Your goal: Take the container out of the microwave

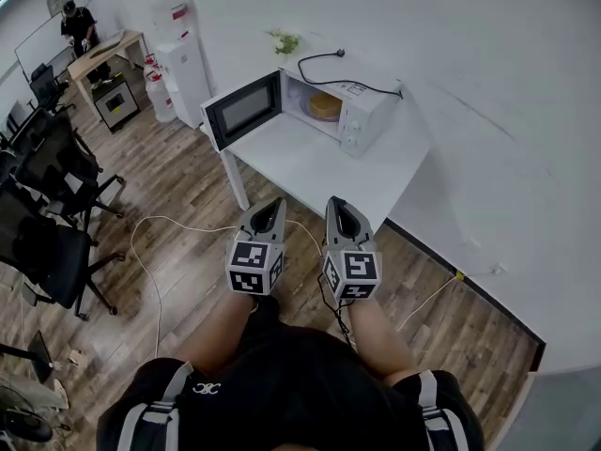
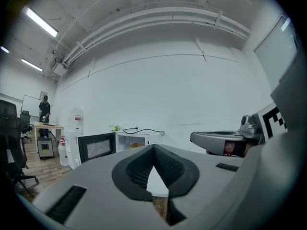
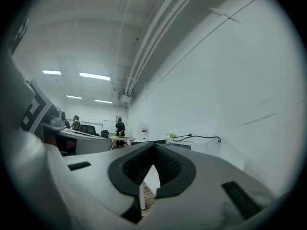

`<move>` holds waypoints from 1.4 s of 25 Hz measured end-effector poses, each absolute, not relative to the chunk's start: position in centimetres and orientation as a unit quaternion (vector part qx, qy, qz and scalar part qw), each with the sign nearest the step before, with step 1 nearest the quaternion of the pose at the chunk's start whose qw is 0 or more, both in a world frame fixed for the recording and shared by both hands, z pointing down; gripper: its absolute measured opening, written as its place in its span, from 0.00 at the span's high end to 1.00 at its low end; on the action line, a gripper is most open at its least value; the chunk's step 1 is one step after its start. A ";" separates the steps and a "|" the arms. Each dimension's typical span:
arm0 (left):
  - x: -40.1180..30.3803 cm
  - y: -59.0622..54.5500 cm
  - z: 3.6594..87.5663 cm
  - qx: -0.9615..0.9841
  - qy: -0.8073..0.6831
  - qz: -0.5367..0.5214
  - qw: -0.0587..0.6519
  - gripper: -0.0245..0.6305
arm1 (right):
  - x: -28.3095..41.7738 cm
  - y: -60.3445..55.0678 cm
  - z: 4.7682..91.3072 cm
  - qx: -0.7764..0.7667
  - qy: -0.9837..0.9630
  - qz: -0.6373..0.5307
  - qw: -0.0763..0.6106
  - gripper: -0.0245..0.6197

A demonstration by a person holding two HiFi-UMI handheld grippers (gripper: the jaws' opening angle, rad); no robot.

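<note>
L gripper (image 1: 273, 202) & R gripper (image 1: 336, 201) both clenched, empty, short of table's (image 1: 310, 172) near edge; container (image 1: 326, 104) sits inside open microwave (image 1: 362, 111) at far edge.

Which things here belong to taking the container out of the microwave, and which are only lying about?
For the job: microwave, its open door, container inside, left tool, right tool.
Lying about: water dispenser, plant, office chairs, floor cable.

Microwave (image 1: 360, 113): your way in crosses bare table (image 1: 310, 169) before it; open door (image 1: 242, 111) flanks its left.
</note>
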State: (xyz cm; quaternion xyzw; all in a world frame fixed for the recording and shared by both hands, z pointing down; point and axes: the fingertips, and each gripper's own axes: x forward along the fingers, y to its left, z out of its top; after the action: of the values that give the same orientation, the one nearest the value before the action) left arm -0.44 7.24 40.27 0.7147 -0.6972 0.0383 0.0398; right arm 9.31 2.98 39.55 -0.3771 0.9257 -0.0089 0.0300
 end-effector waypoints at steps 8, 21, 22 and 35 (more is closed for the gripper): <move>-3.0 2.8 41.0 0.720 -0.692 0.034 0.037 0.94 | 7.3 -1.1 40.4 -0.390 0.920 -0.001 0.025 0.95; -9.5 -8.6 42.6 0.739 -0.670 0.031 0.059 0.94 | 1.1 -11.4 41.4 -0.414 0.910 0.001 0.017 0.95; -10.1 -9.5 42.5 0.741 -0.668 0.030 0.060 0.94 | 0.5 -12.3 41.3 -0.417 0.909 0.001 0.016 0.95; -18.0 -22.3 42.4 0.771 -0.632 0.032 0.074 0.94 | -6.2 -24.1 41.3 -0.465 0.885 -0.007 -0.001 0.95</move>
State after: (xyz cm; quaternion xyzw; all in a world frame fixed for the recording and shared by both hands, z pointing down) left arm -18.02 -22.32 42.42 0.7710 -0.6317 0.0318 0.0742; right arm -6.16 -24.12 41.31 -0.4655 0.8850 -0.0068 -0.0010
